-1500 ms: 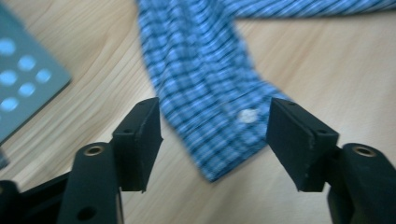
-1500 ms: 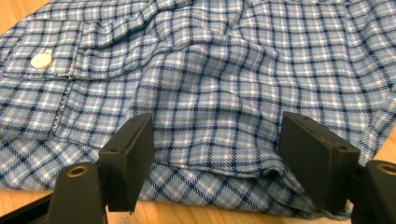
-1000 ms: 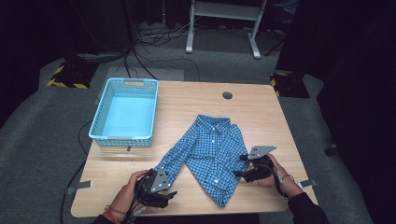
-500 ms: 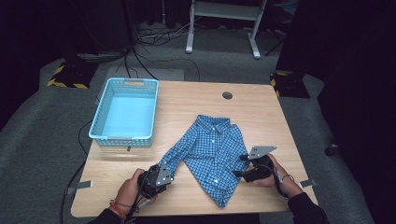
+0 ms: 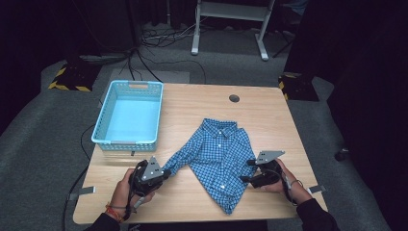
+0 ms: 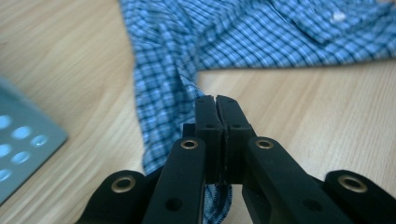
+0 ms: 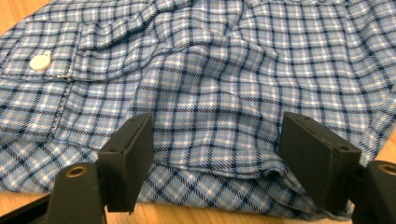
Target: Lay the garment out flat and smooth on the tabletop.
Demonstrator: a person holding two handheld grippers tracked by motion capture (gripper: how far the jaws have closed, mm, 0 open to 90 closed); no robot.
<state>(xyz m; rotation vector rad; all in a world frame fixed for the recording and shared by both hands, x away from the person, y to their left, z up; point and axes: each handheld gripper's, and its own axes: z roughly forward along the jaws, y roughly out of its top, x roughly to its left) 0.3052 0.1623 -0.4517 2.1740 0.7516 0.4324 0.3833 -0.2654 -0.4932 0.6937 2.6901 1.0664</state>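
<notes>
On the worktop the shirt lies spread between both grippers. The left gripper has just clamped onto its sleeve; the right gripper stands released at the shirt's right edge, jaws straddling cloth.

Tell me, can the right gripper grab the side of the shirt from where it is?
Probably yes. The right gripper sits at the edge of the blue checked shirt with its jaws open, and the right gripper view shows cloth lying between them with nothing in the way.
</notes>
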